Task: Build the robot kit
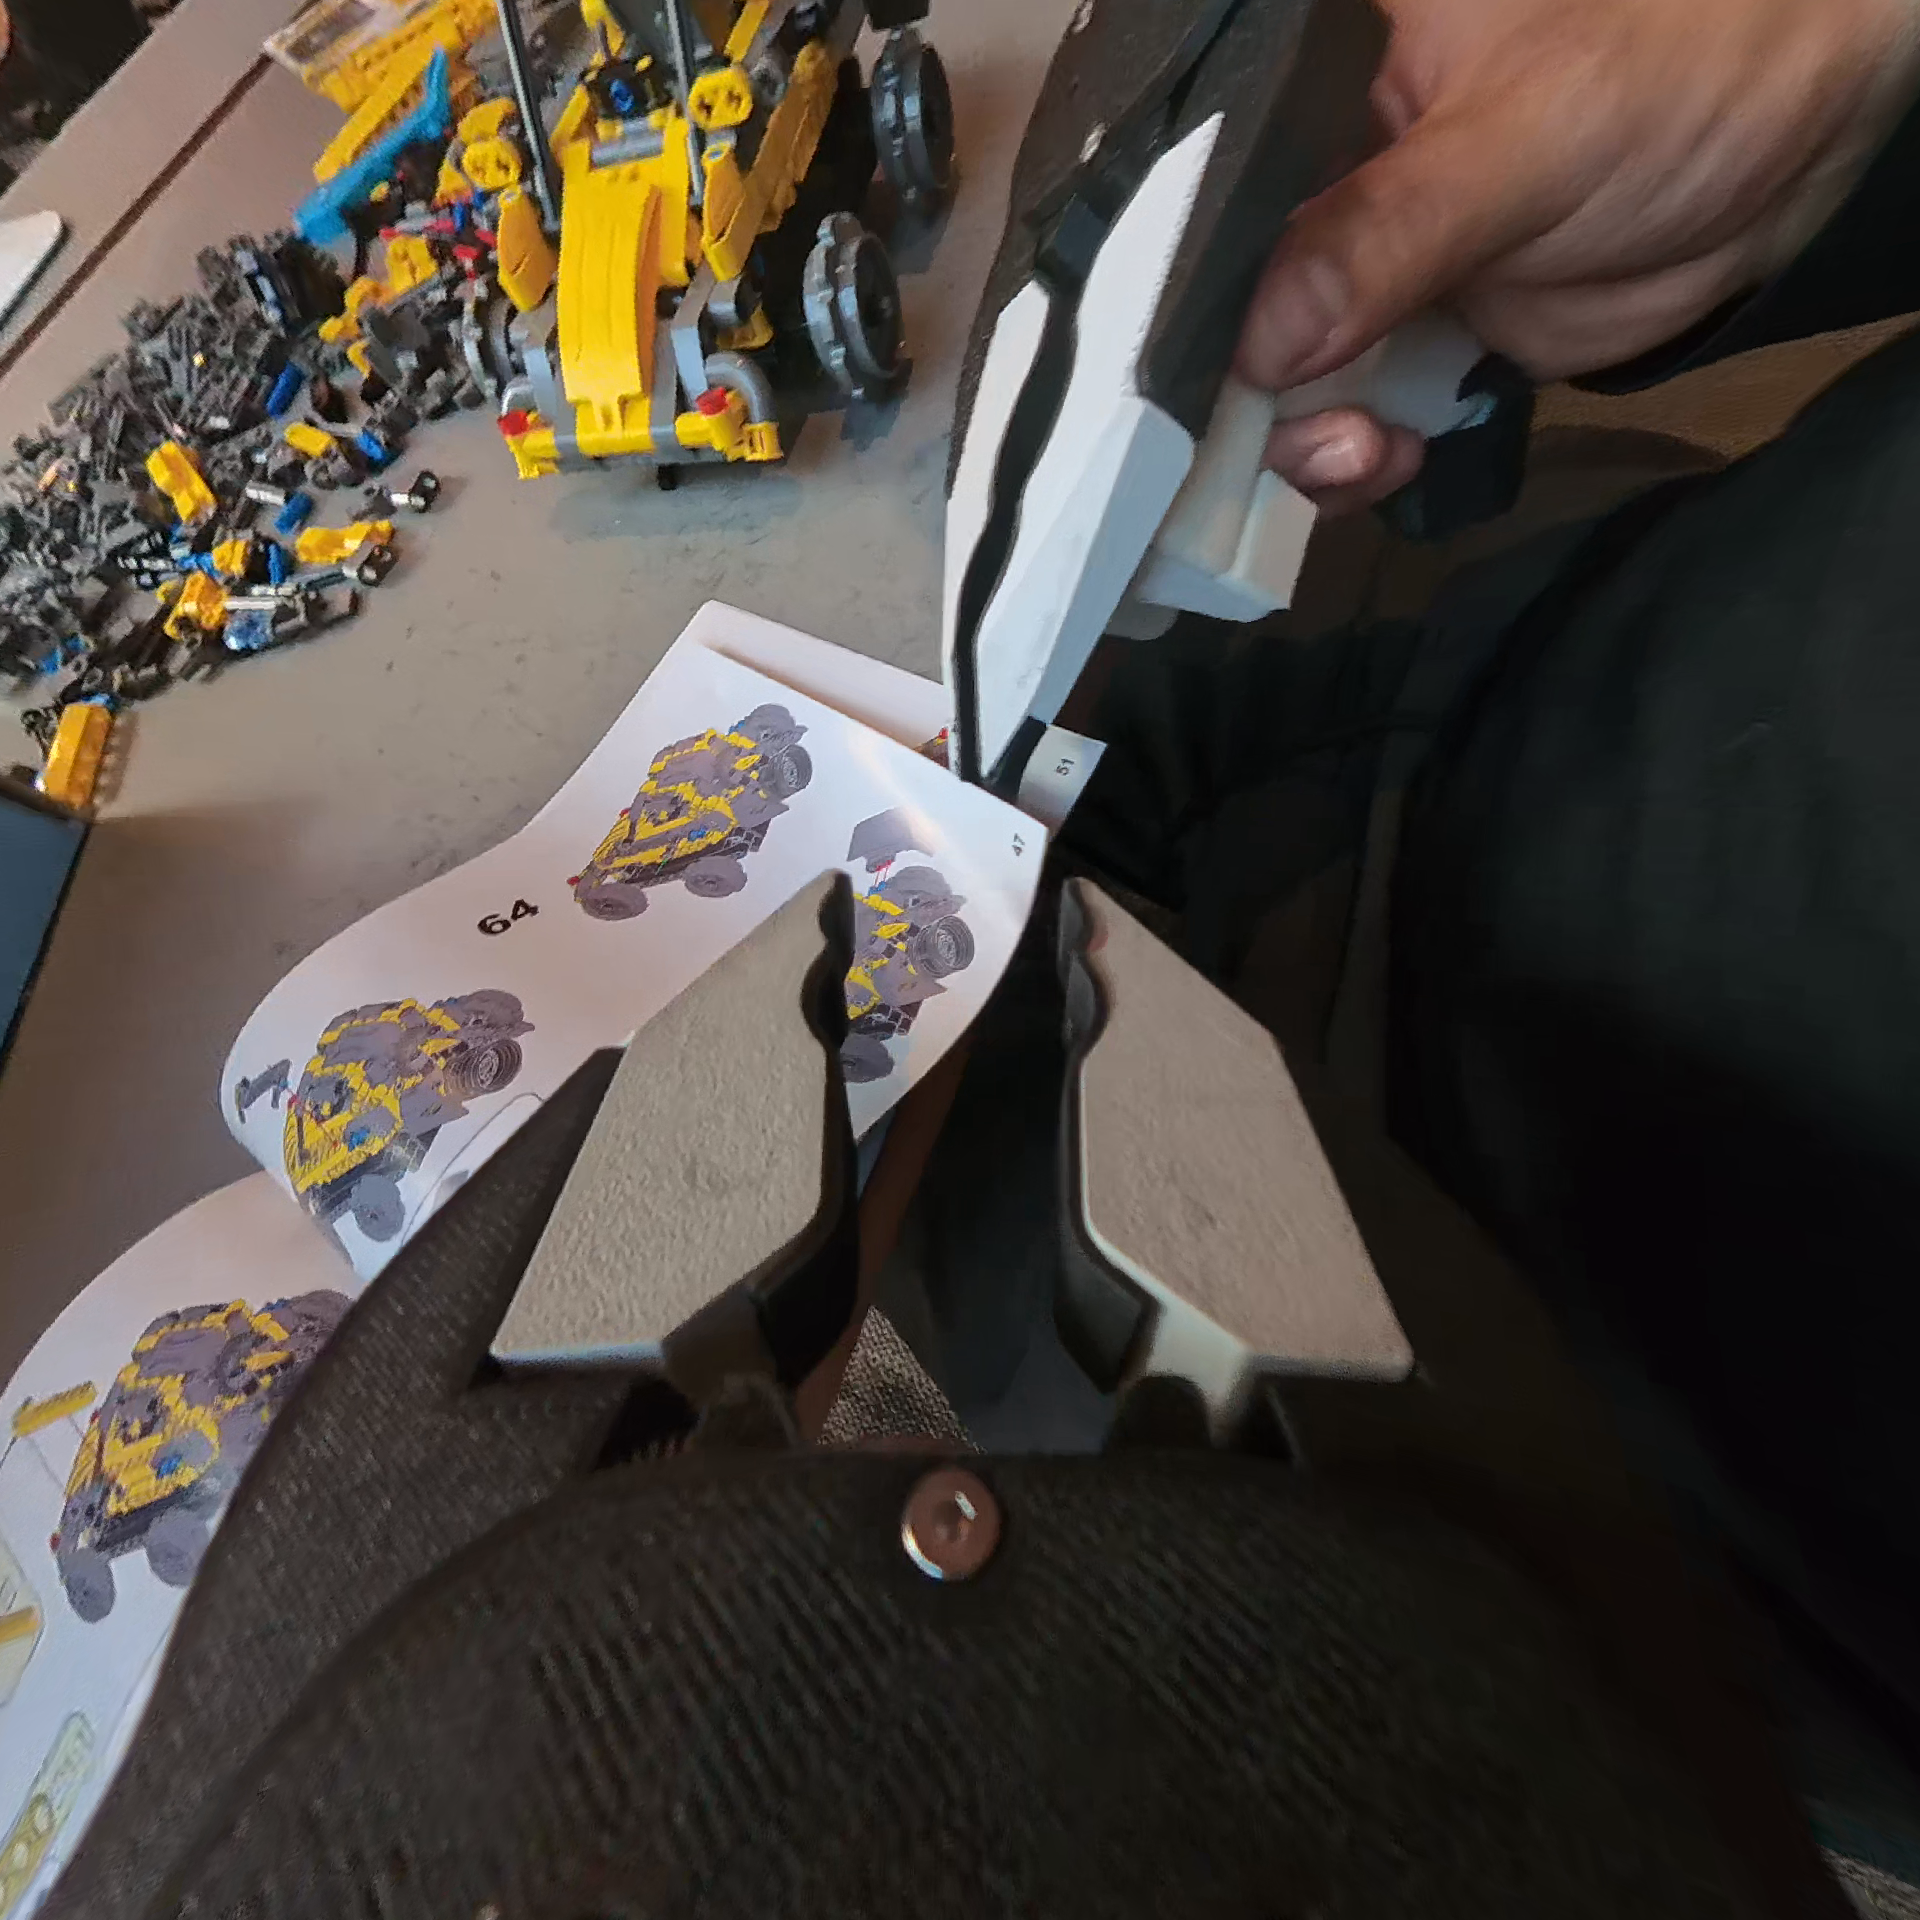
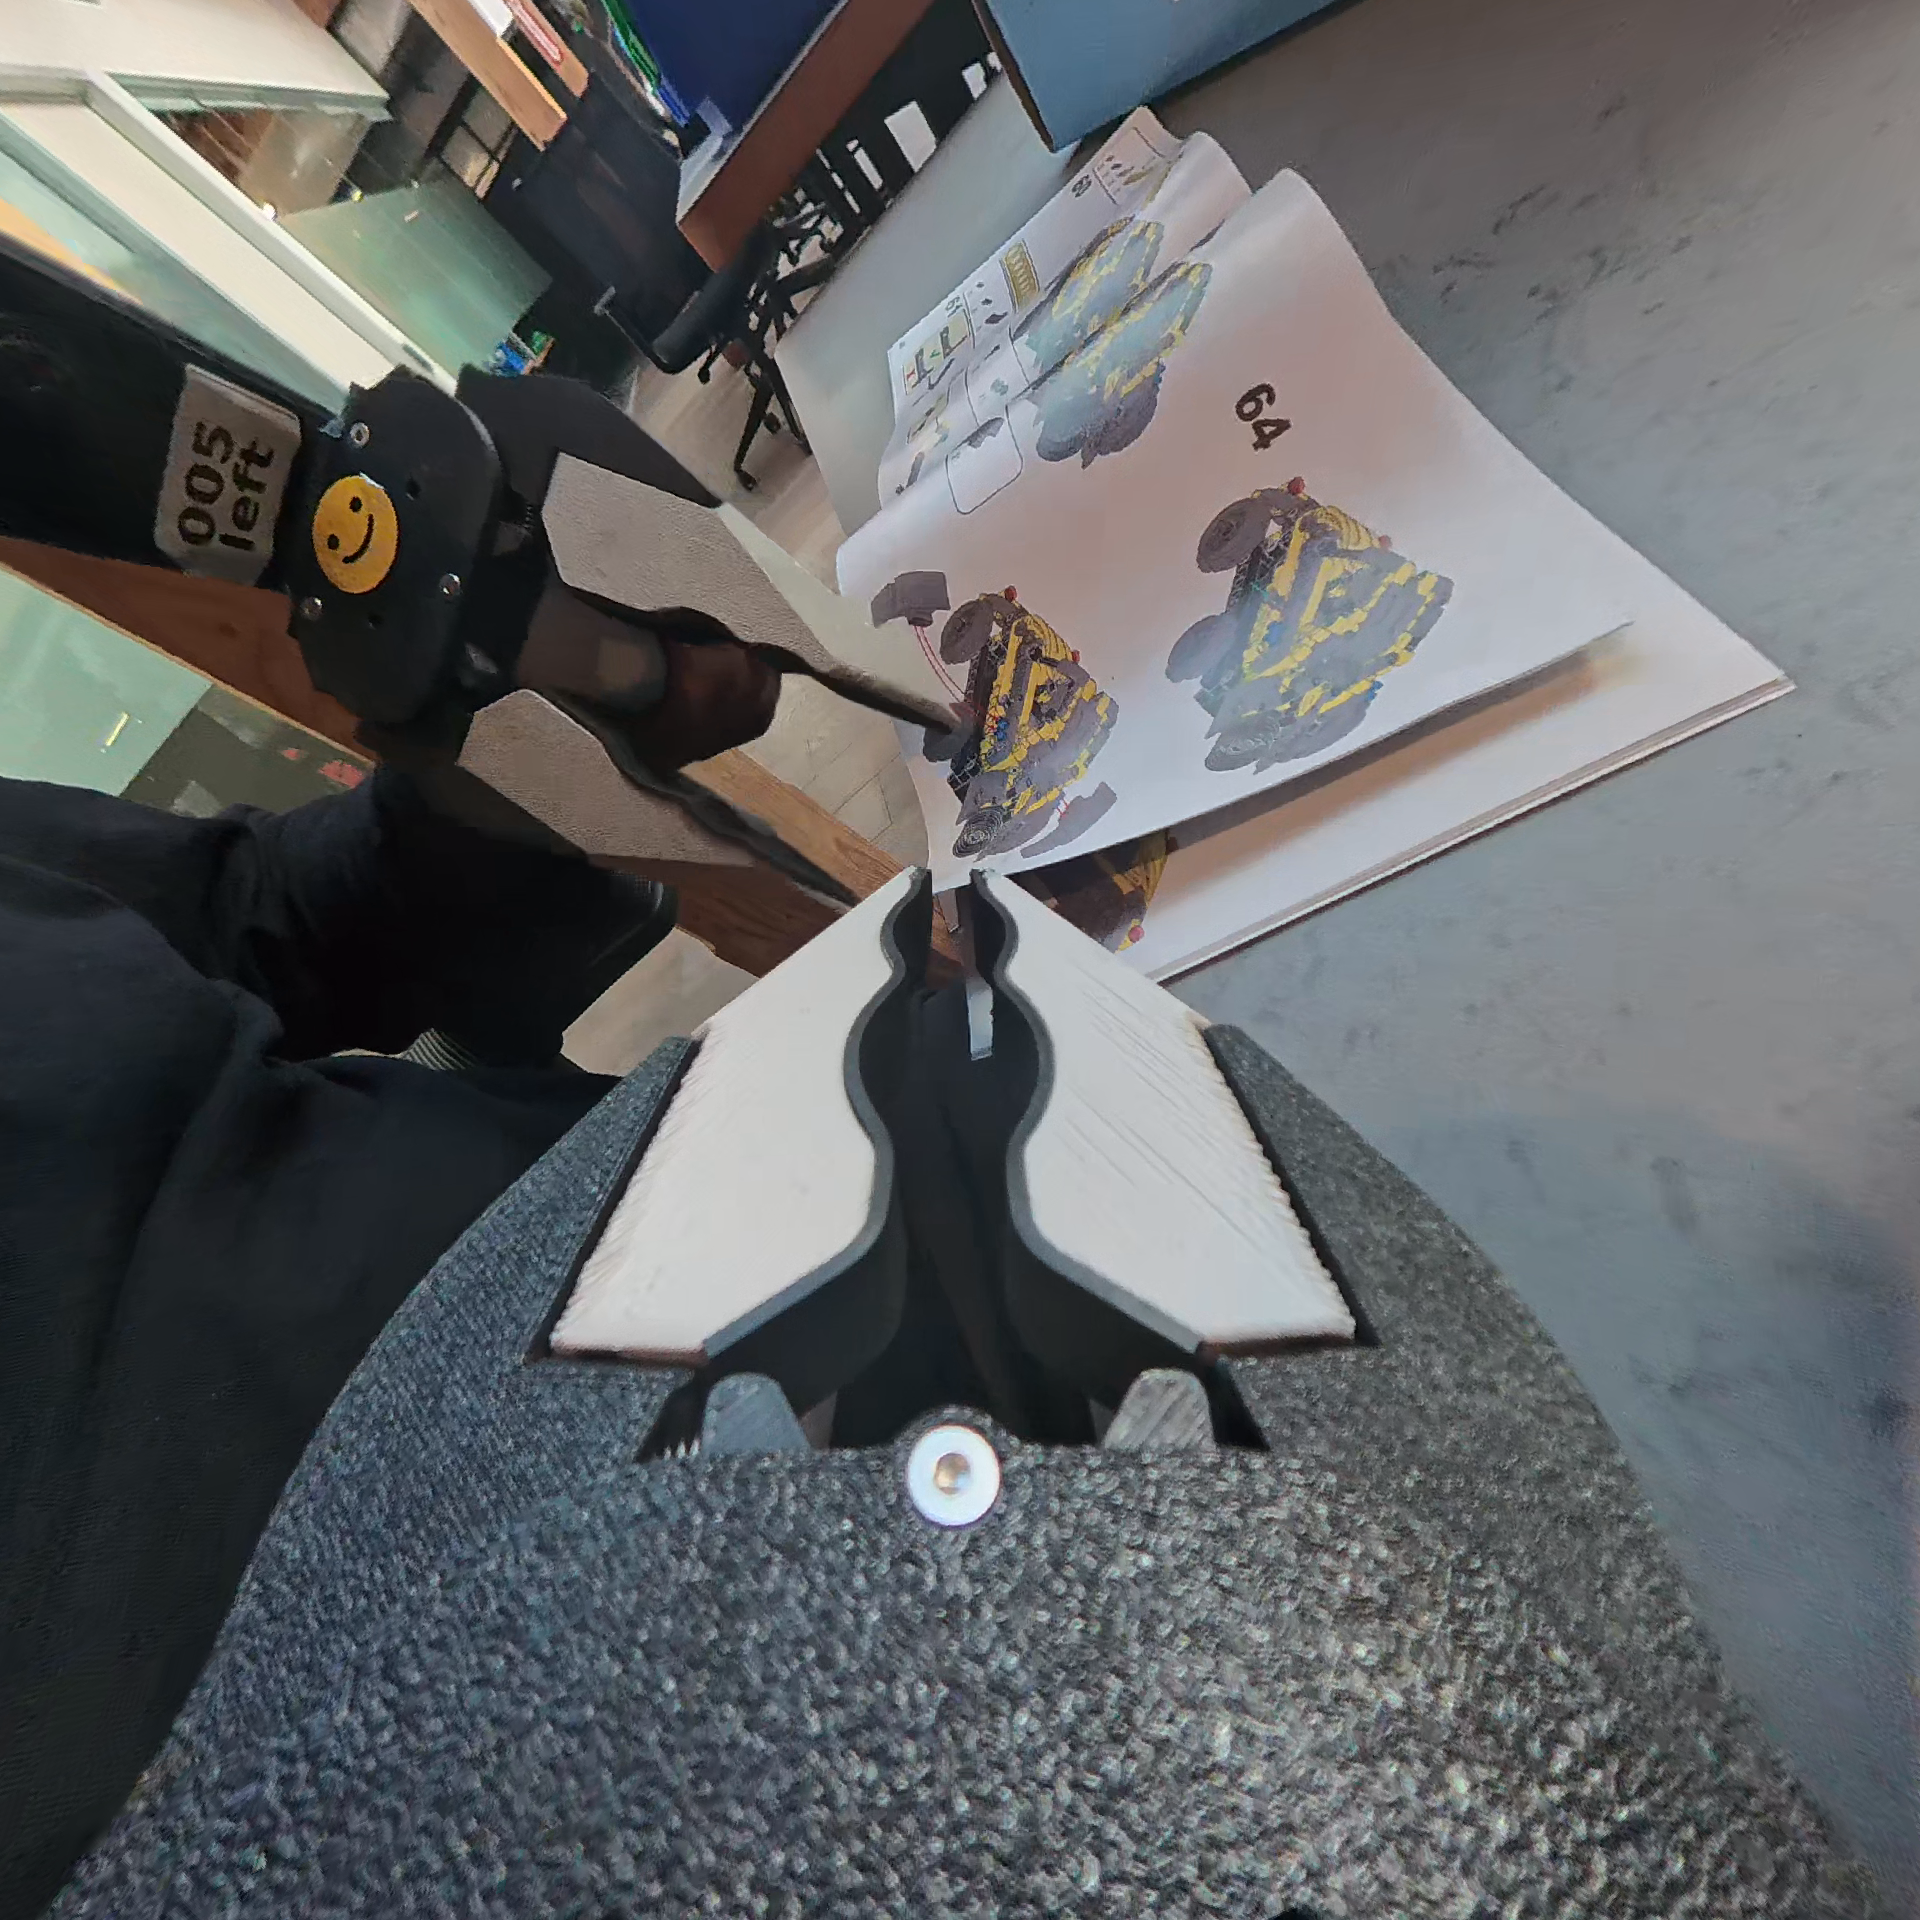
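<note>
Left wrist view: my left gripper [image 1: 951, 894] has its jaws apart. One finger sits over the curled top page [image 1: 727, 831] of the instruction booklet [image 1: 156, 1382] and the other hangs off the page's free edge. The booklet lies open on the grey table [image 1: 468, 675], at the edge nearest me. My right gripper [image 2: 951, 883] looks pinched together on the corner of a lower page [image 1: 1065, 769], and a thin pale strip shows edge-on between its fingers.

I judge the paper light, floppy and quick to crease or tear. A single sheet will slide off the one below, so the outer corner or free edge is the place to take hold, not the middle.

Beyond the booklet stands a yellow and grey brick vehicle [image 1: 623, 291], with loose pieces [image 1: 187, 468] beside it.

My own fingers hide the pinch point, so I cannot tell how many sheets are caught. The vehicle's top is cut off, and my hand [image 1: 1558, 187] is only partly in view.
</note>
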Available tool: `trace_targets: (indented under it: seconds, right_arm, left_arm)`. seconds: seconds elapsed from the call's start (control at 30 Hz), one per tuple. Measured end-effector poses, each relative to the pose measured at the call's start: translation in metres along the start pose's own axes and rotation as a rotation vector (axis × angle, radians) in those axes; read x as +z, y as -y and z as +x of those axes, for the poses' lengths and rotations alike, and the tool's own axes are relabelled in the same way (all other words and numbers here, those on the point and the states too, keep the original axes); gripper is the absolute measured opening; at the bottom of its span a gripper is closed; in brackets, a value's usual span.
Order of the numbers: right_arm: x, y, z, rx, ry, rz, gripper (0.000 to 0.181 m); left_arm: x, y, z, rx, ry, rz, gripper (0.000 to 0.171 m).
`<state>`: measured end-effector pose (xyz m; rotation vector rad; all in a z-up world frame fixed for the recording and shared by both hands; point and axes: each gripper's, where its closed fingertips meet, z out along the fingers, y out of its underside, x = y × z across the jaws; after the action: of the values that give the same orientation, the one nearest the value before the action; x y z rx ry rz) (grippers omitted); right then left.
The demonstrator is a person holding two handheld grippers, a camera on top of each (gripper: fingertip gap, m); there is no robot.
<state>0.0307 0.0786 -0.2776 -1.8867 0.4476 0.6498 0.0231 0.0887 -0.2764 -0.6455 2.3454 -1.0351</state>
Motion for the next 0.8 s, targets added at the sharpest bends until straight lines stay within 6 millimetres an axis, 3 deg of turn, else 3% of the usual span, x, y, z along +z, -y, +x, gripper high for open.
trace_targets:
  seconds: [0.27,0.53,0.6,0.8]
  right_arm:
    - [-0.001,0.002,-0.001,0.019,0.015,0.015,0.005]
    - [-0.004,0.006,0.002,0.027,0.012,0.047,0.005]
    - [-0.008,0.009,0.002,0.042,0.019,0.065,0.006]
    - [-0.022,0.029,-0.018,-0.019,0.063,0.181,0.014]
  left_arm:
    - [0.010,-0.002,0.005,0.065,0.042,-0.027,0.035]
    - [0.013,0.004,0.002,0.113,0.149,0.009,0.012]
    - [0.012,0.008,0.000,0.162,0.198,0.018,0.000]
    - [0.003,0.033,-0.013,0.226,0.373,0.105,0.000]
